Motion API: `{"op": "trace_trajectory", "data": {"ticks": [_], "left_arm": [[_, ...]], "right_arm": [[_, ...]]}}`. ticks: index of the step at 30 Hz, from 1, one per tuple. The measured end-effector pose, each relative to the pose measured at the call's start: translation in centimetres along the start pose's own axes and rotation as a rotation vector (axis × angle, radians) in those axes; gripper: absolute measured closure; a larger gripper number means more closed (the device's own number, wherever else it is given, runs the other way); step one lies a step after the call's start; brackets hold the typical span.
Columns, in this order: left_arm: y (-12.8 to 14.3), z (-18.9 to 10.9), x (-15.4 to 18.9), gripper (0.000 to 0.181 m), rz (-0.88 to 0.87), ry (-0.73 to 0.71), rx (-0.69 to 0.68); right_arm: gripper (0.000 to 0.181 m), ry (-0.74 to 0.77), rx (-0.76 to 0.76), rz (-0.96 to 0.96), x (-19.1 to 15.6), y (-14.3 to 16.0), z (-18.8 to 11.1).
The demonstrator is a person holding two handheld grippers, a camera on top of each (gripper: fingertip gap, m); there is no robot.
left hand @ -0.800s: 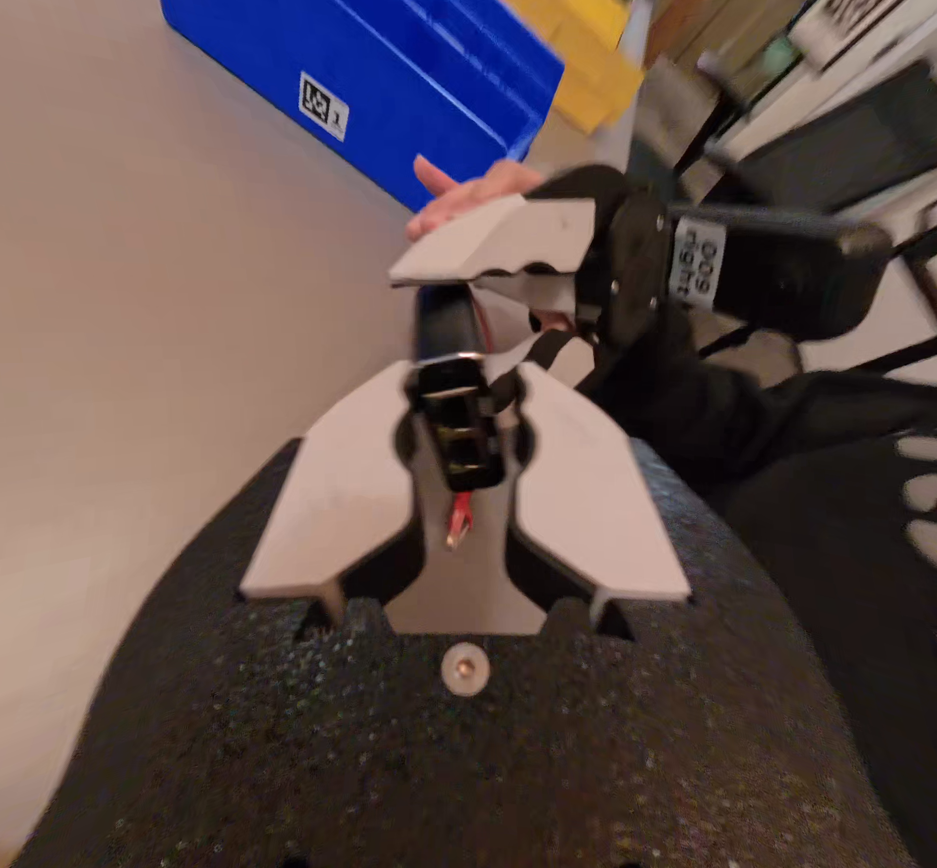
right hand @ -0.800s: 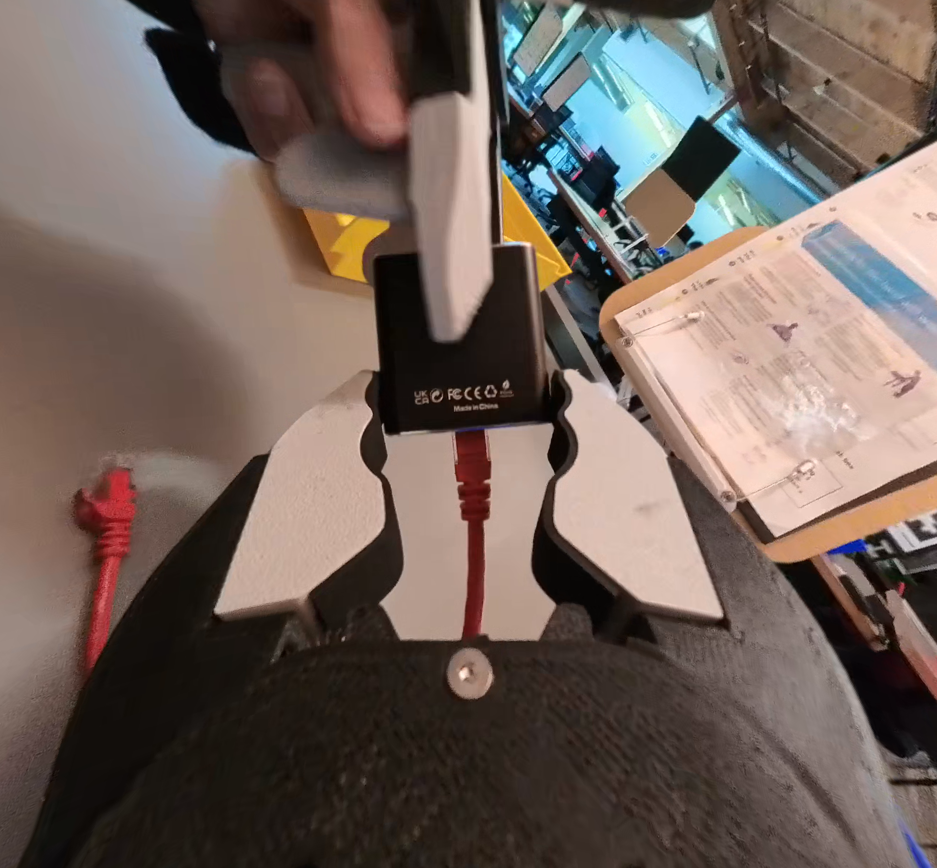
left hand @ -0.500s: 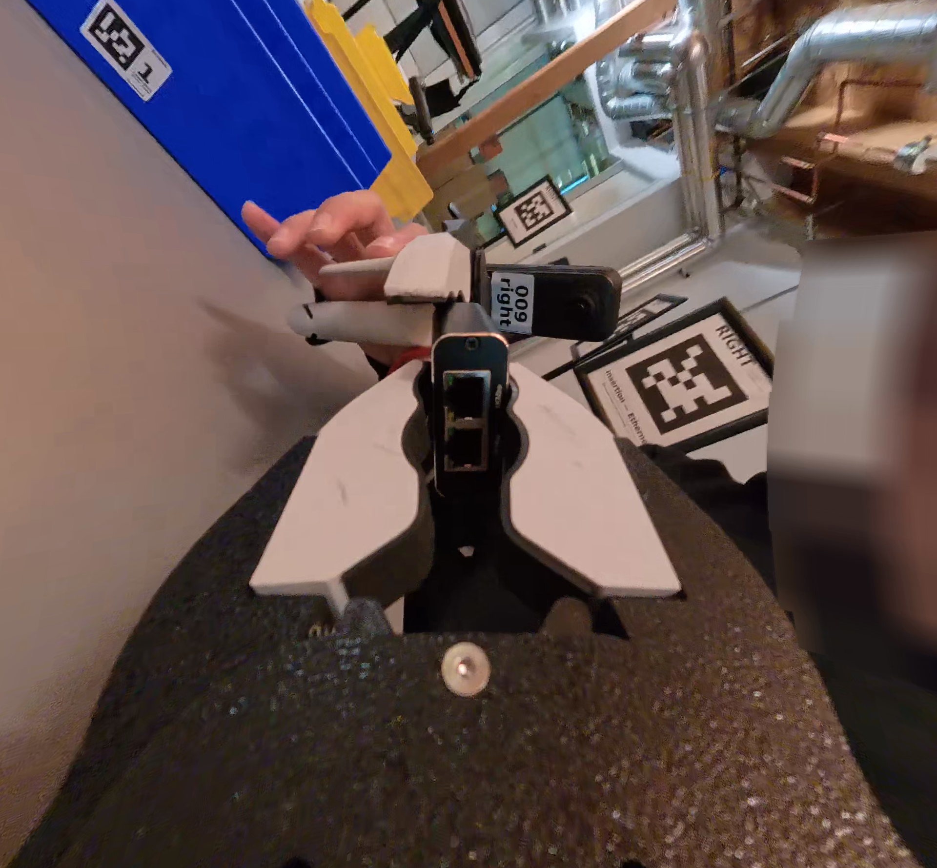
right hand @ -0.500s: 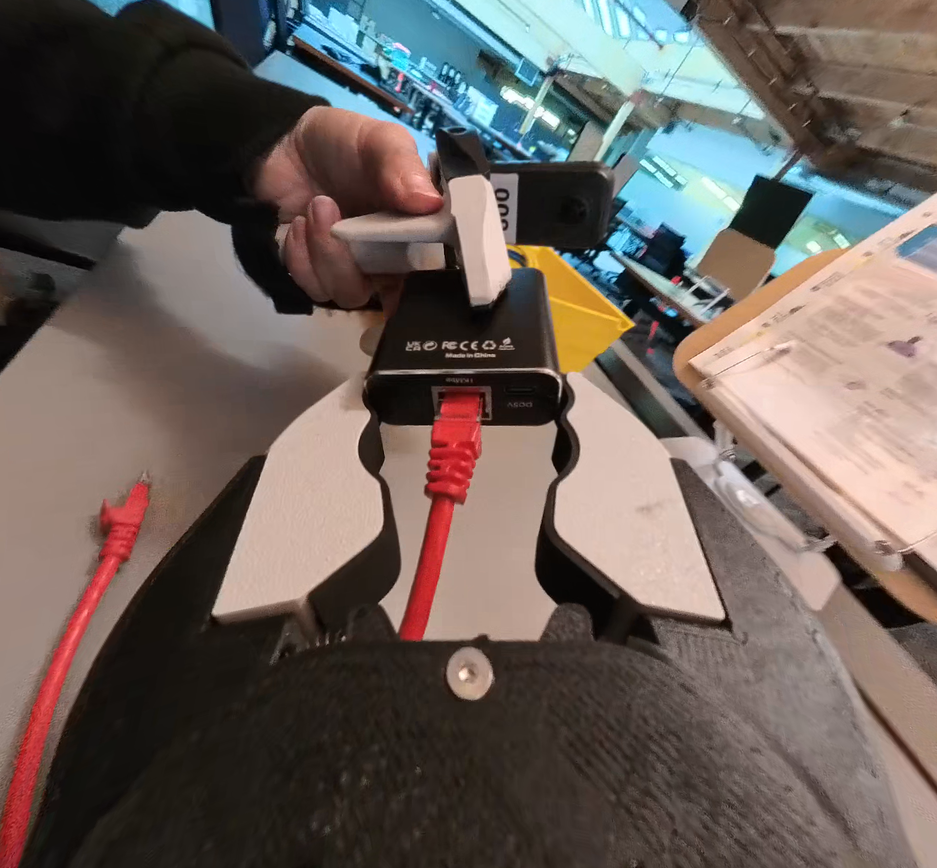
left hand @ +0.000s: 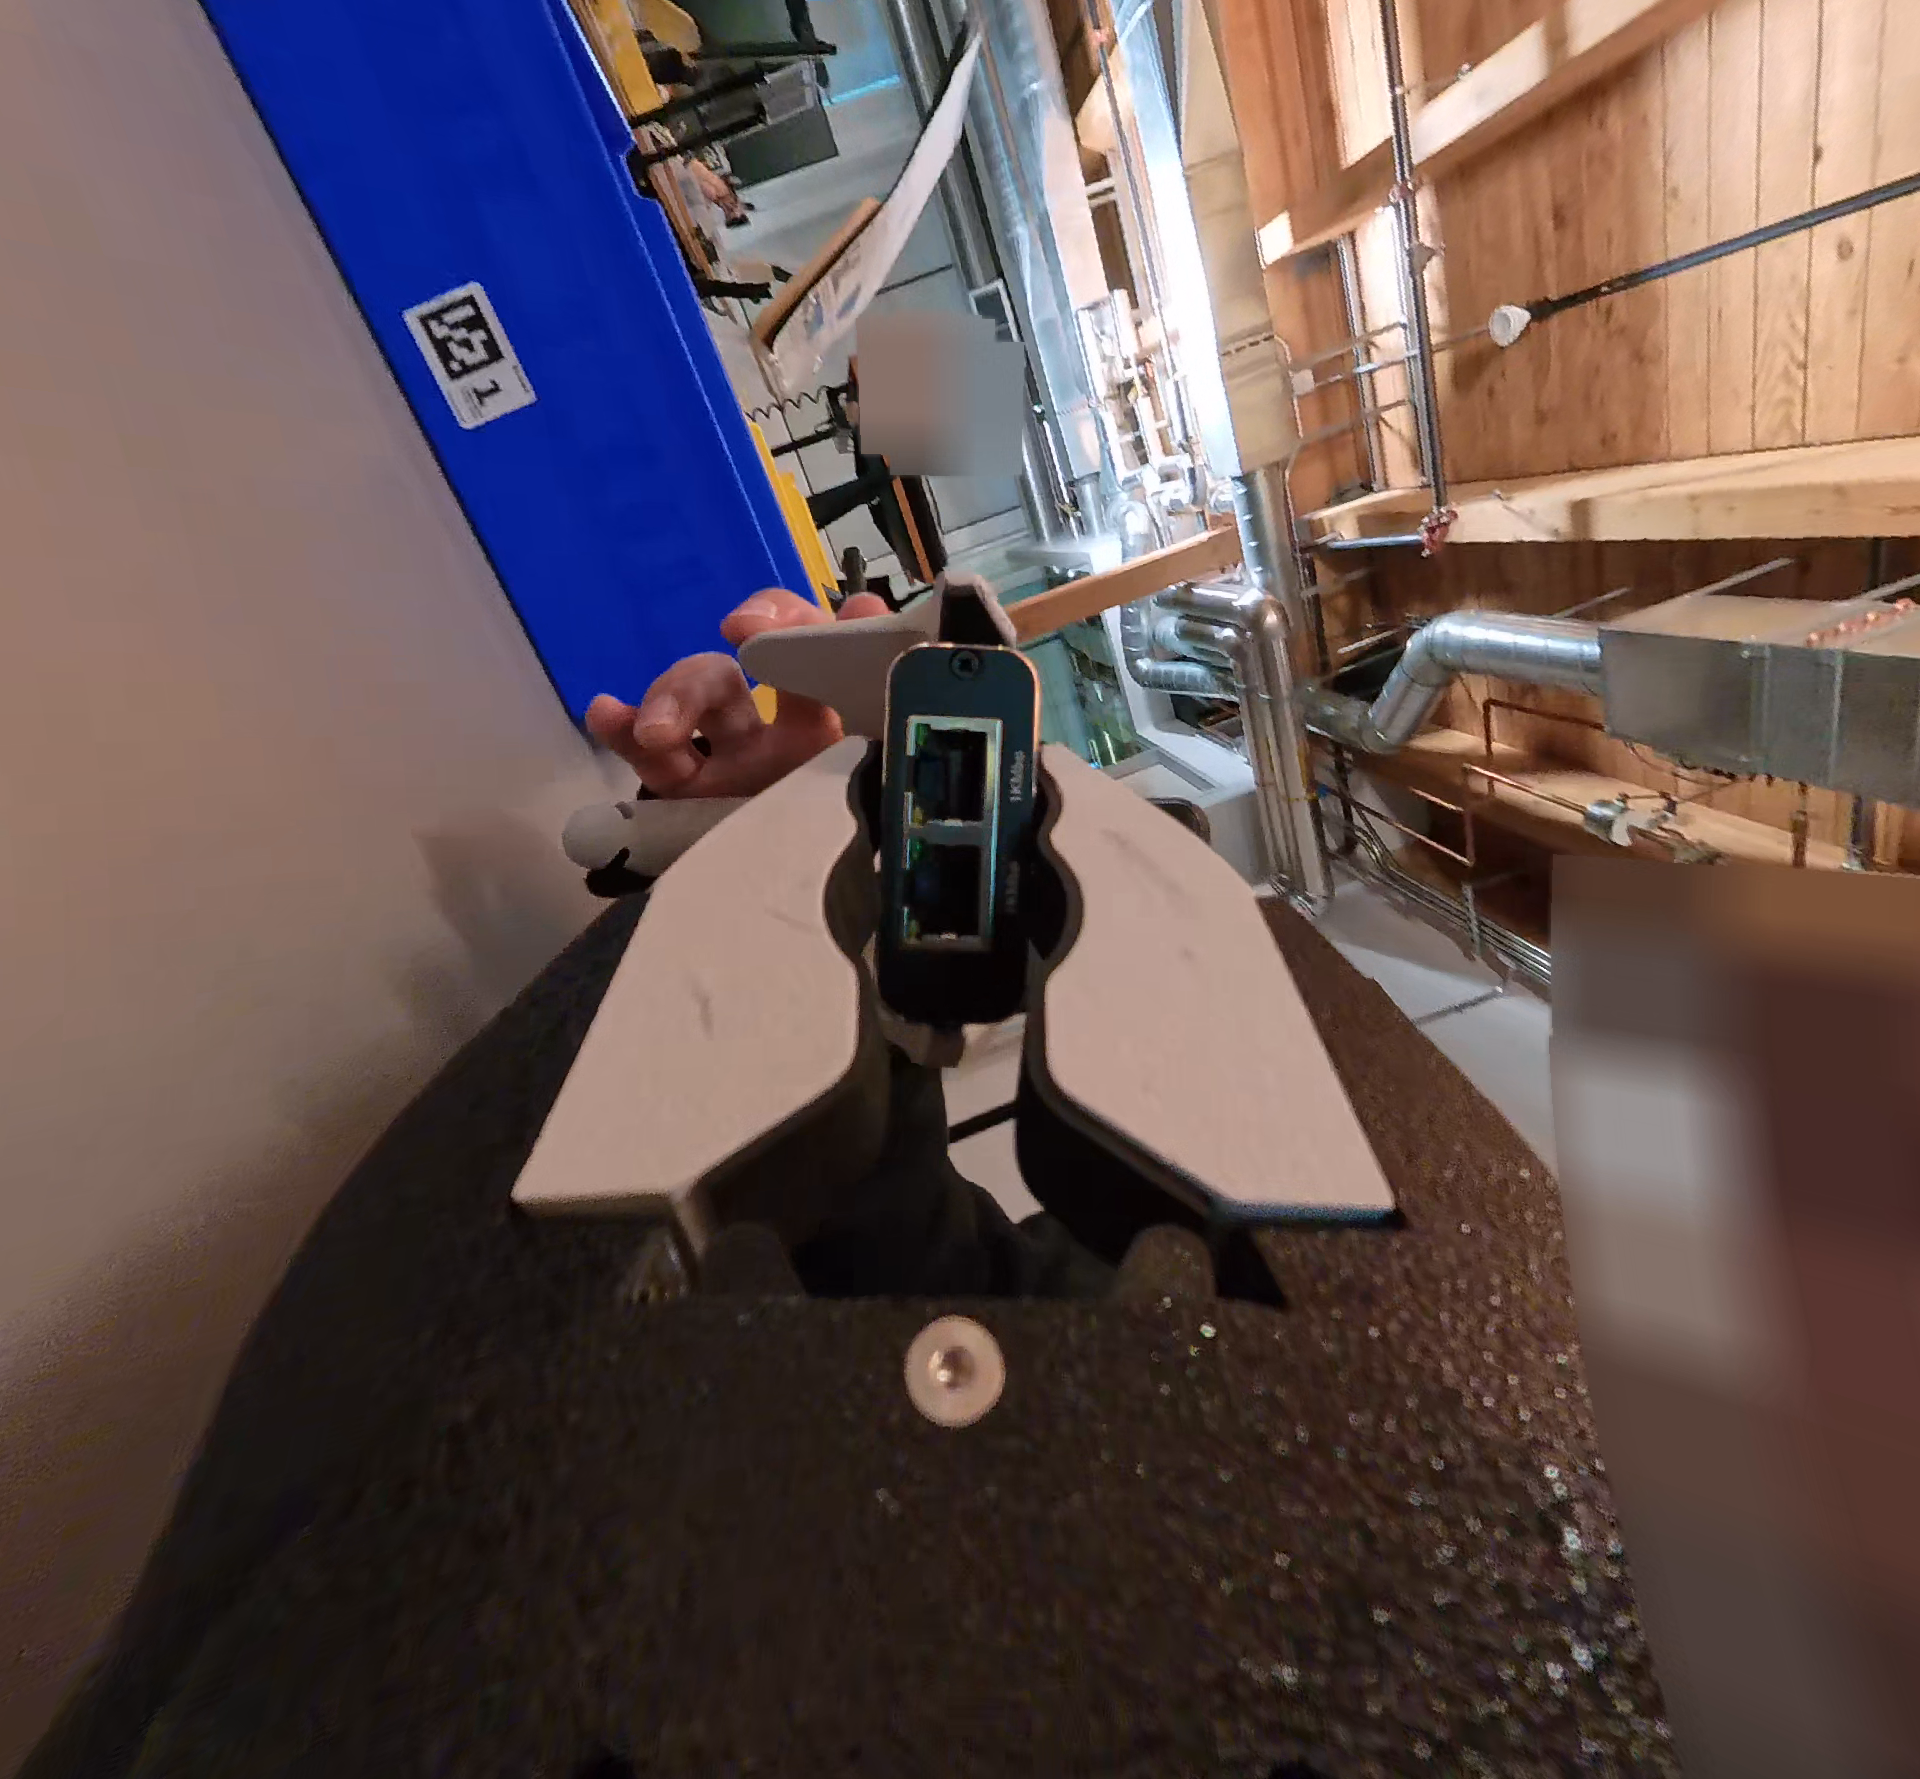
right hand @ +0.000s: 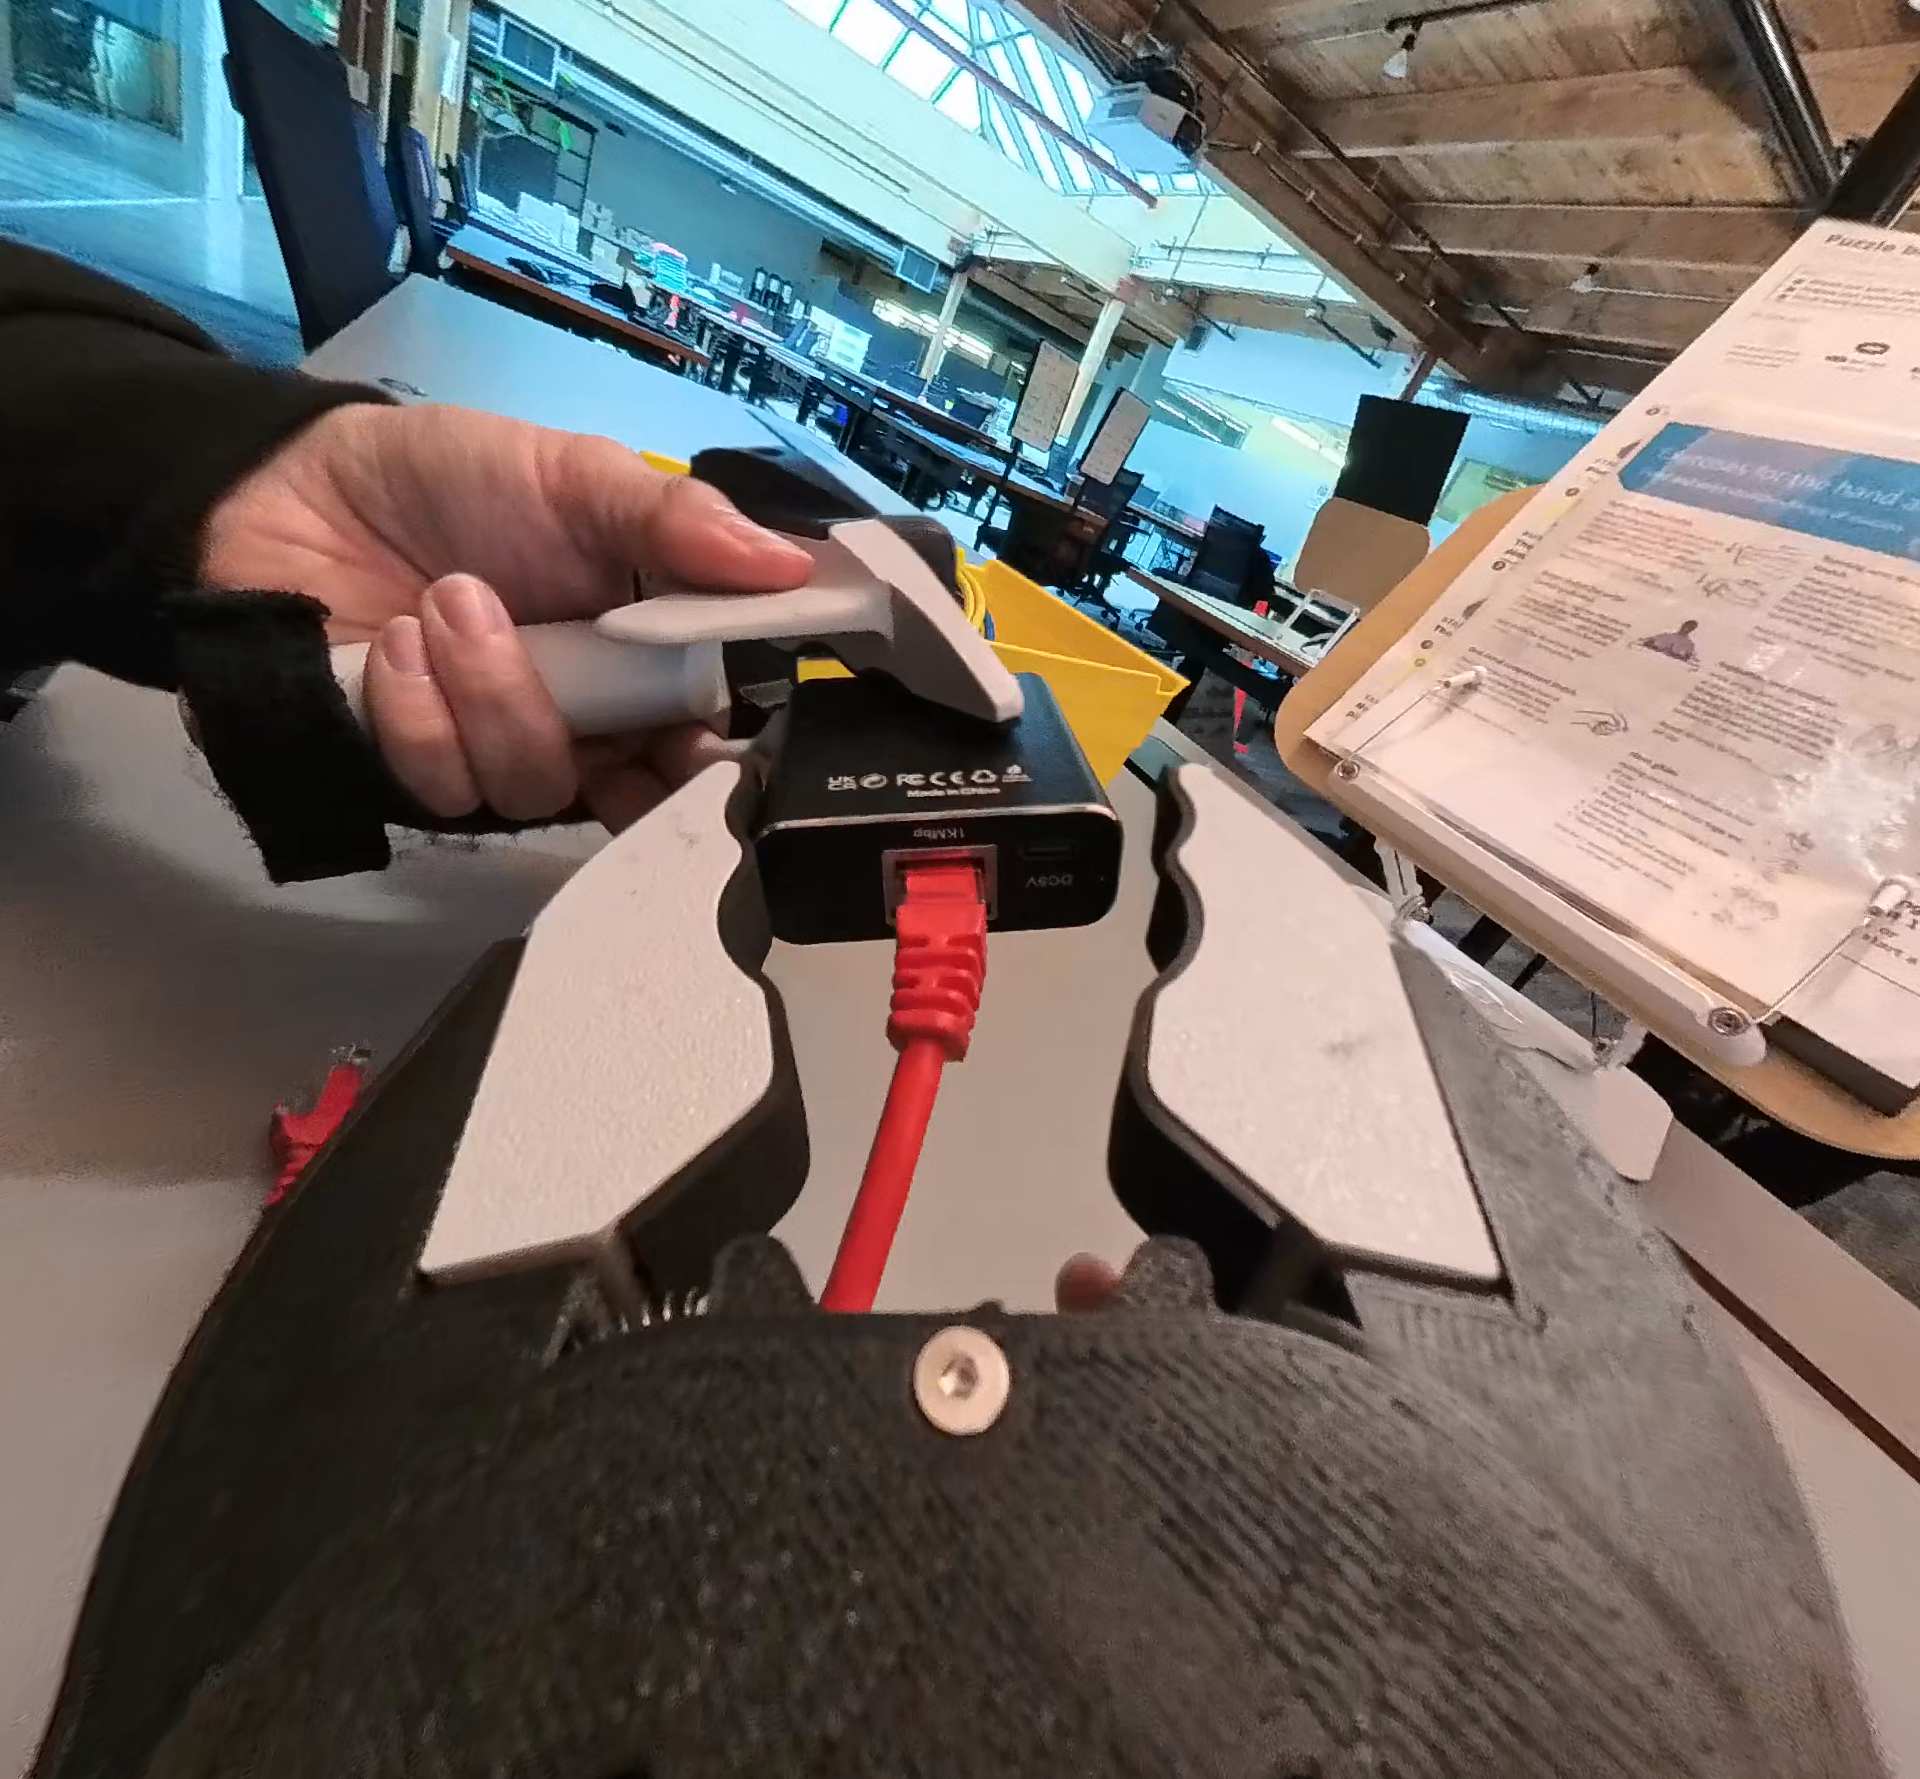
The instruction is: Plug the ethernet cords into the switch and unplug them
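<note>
The black switch (left hand: 956, 856) is clamped on edge between the fingers of my left gripper (left hand: 956, 794), which is shut on it. Two empty ports face this camera. In the right wrist view the switch (right hand: 935, 794) is held in the air with a red ethernet cord (right hand: 935, 960) plugged into its near port. My right gripper (right hand: 951, 794) is open, its fingers standing on either side of the switch with a gap on the right. The left gripper's grey finger (right hand: 914, 649) presses on the switch's top. A second red cord end (right hand: 312, 1106) lies on the table at the left.
A blue bin (left hand: 499, 275) stands on the pale table (left hand: 208, 690) beyond the switch. A yellow bin (right hand: 1070, 649) sits behind the switch. A wooden board with clipped papers (right hand: 1662, 690) leans at the right. A hand (right hand: 468, 586) holds the left gripper's handle.
My right gripper's fingers have spread apart and let go of the switch's sides. Both views have swung, and the switch has tilted so its port faces show. The red cord stays plugged in.
</note>
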State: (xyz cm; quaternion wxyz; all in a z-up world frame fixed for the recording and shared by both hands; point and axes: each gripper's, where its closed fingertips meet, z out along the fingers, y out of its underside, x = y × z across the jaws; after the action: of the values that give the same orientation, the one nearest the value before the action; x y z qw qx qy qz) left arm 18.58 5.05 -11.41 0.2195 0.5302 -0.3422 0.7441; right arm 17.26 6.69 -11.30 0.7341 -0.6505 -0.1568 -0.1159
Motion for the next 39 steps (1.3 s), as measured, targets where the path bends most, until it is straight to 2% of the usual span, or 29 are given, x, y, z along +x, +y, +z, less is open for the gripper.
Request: {"op": "trace_trajectory", "data": {"ticks": [2, 6, 8, 11, 15, 17, 20, 22, 23, 25, 26, 28, 30, 32, 34, 37, 39], "left_arm": [[-0.1, -0.1, -0.2, 0.158, 0.000, -0.017, 0.021], [-0.2, -0.3, -0.7, 0.157, 0.055, -0.054, 0.007], [-0.2, -0.6, -0.9, 0.156, 0.175, -0.105, -0.003], [-0.9, -1.5, 0.0, 0.143, 0.376, -0.174, 0.005], [-2.3, -4.0, 2.3, 0.141, 0.773, -0.336, -0.001], [-3.7, -6.2, 3.6, 0.139, 0.958, -0.465, 0.006], [-7.9, -11.9, 4.9, 0.143, 1.235, -0.808, 0.014], [-10.5, -16.1, 4.6, 0.146, 1.382, -1.043, -0.091], [-11.3, -18.1, 3.7, 0.147, 1.417, -1.131, -0.206], [-12.3, -22.6, 0.8, 0.145, 1.316, -1.321, -0.429], [-12.9, -24.7, -0.5, 0.141, 1.222, -1.411, -0.479], [-13.9, -27.3, -2.5, 0.143, 1.107, -1.477, -0.509], [-15.4, -28.4, -3.6, 0.148, 1.148, -1.507, -0.508], [-17.1, -28.4, -4.2, 0.143, 1.378, -1.538, -0.598], [-18.4, -27.7, -4.4, 0.135, 1.722, -1.537, -0.752], [-19.7, -26.7, -4.2, 0.133, 2.312, -1.552, -1.036], [-19.8, -26.1, -4.5, 0.132, 2.582, -1.520, -1.186]], "right_arm": [[0.118, -0.017, -0.011, -0.017, -0.4, 0.3, 0.1], [0.117, -0.021, -0.073, 0.017, -0.5, 1.0, 0.3], [0.117, -0.044, -0.073, 0.068, -0.7, 1.2, 0.4], [0.117, -0.083, -0.020, 0.165, -0.7, 0.9, -0.1], [0.117, -0.094, 0.004, 0.242, -0.1, 1.2, -0.8], [0.117, -0.080, -0.023, 0.260, 0.4, 2.1, -1.3], [0.118, -0.071, -0.018, 0.291, 1.0, 2.5, -1.9], [0.118, -0.064, 0.001, 0.313, 1.3, 2.3, -2.1], [0.118, -0.071, 0.010, 0.319, 1.3, 2.2, -2.2], [0.118, -0.071, 0.020, 0.322, 1.4, 2.1, -2.3], [0.118, -0.067, 0.021, 0.325, 1.5, 2.1, -2.3], [0.118, -0.064, 0.029, 0.330, 1.6, 2.0, -2.4], [0.118, -0.071, 0.037, 0.329, 1.5, 1.9, -2.5], [0.118, -0.079, 0.034, 0.322, 1.4, 1.9, -2.4], [0.118, -0.089, 0.029, 0.315, 1.1, 1.9, -2.4], [0.118, -0.092, 0.032, 0.312, 1.1, 1.9, -2.4], [0.118, -0.087, 0.038, 0.318, 1.2, 1.8, -2.5]]}}
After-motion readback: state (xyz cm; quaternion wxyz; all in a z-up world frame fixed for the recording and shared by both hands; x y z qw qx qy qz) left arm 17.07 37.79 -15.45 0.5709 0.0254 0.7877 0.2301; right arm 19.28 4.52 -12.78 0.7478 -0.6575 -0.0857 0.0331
